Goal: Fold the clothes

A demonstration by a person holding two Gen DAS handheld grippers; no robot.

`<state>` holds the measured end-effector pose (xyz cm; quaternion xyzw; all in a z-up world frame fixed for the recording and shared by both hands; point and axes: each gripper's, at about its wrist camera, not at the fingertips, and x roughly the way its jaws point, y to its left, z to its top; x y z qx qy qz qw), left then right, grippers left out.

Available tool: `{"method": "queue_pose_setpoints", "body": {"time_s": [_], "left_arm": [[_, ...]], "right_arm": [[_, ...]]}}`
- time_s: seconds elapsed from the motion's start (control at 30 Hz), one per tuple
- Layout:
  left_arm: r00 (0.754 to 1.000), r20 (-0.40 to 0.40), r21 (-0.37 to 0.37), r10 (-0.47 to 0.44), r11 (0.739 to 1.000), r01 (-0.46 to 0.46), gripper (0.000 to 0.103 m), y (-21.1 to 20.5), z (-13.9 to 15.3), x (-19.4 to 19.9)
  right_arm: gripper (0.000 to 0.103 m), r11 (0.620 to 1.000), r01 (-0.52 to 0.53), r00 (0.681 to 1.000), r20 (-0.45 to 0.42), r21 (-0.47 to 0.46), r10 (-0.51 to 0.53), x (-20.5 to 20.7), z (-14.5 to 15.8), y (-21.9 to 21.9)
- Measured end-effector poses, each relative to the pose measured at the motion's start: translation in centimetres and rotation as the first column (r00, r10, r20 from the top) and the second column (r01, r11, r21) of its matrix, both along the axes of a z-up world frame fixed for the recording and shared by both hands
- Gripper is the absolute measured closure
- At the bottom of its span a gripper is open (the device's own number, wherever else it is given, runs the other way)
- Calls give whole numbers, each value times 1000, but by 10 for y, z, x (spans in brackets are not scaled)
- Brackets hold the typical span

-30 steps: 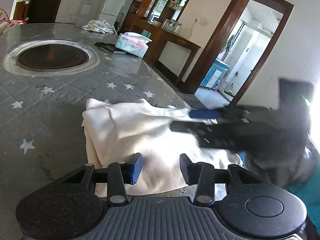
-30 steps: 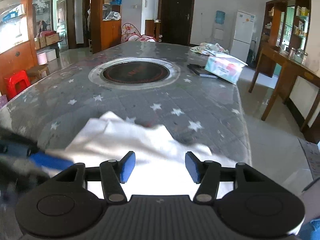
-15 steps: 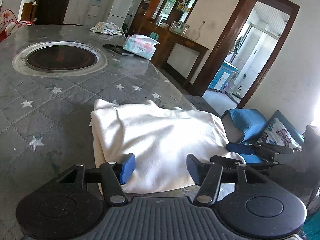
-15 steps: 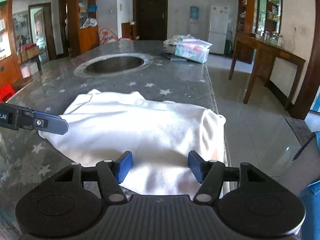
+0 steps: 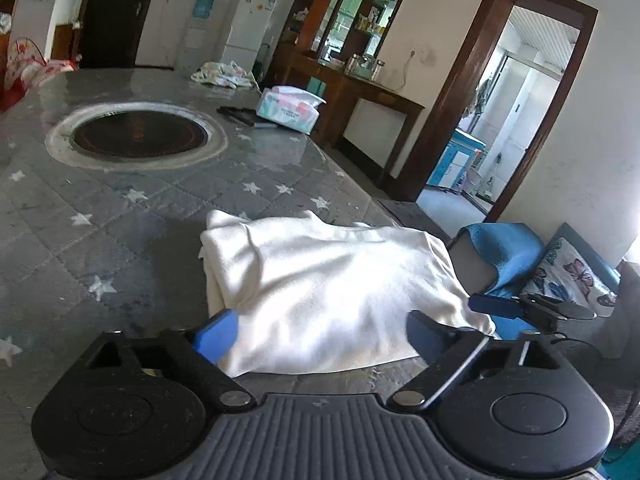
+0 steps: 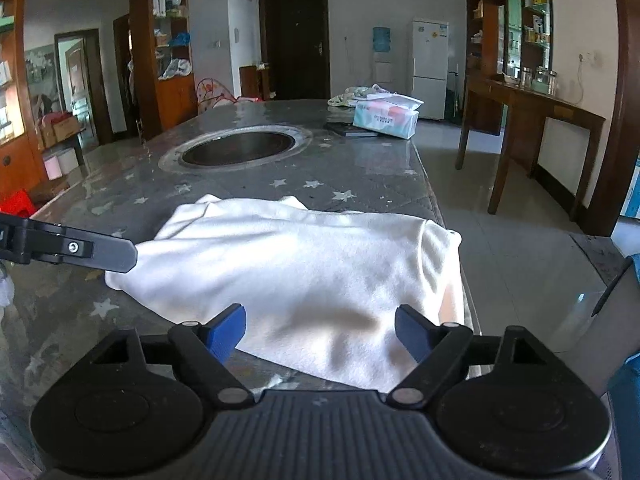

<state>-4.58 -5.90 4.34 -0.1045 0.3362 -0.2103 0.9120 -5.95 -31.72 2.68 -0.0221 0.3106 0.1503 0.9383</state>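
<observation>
A white garment (image 5: 328,284) lies folded on the grey star-patterned table (image 5: 120,208), at its near right corner; it also shows in the right wrist view (image 6: 304,276). My left gripper (image 5: 320,336) is open and empty, just short of the garment's near edge. My right gripper (image 6: 320,332) is open and empty, with its jaws spread in front of the garment's near edge. The right gripper's finger shows at the right of the left wrist view (image 5: 496,306). The left gripper's finger shows at the left of the right wrist view (image 6: 100,252).
A round burner recess (image 5: 138,136) sits mid-table. A tissue box (image 5: 288,108), a dark flat object (image 5: 240,114) and a crumpled cloth (image 5: 220,76) lie at the far end. A blue chair (image 5: 504,252) and a wooden side table (image 6: 528,120) stand to the right.
Both grippers have drawn back from the garment and opened wider. The right gripper has left the top of the cloth and moved off to its right side.
</observation>
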Motion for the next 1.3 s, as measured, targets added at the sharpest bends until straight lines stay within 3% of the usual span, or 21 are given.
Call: {"method": "queue_pose_setpoints", "body": {"time_s": [0.1, 0.17, 0.27, 0.57, 0.9, 1.3], "left_arm": [[1000, -5, 2, 10, 1000, -10, 4, 3, 0, -4], [1000, -6, 8, 21, 1000, -21, 2, 5, -1, -7], [999, -8, 16, 38, 999, -38, 0, 9, -2, -11], [999, 13, 34, 39, 999, -40, 0, 12, -1, -25], [997, 50, 69, 60, 996, -63, 0, 9, 0, -40], [998, 11, 130, 65, 989, -66, 0, 4, -9, -50]], "right_arm": [[13, 1000, 11, 1000, 3, 19, -11, -6, 0, 2], [4, 1000, 13, 1000, 3, 23, -13, -9, 0, 3], [0, 999, 24, 1000, 15, 29, -25, -15, 1, 6], [0, 993, 86, 996, 29, 79, -88, -26, 3, 6], [0, 985, 87, 995, 37, 148, -93, -38, 4, 12], [0, 992, 51, 998, 42, 113, -56, -51, -1, 24]]}}
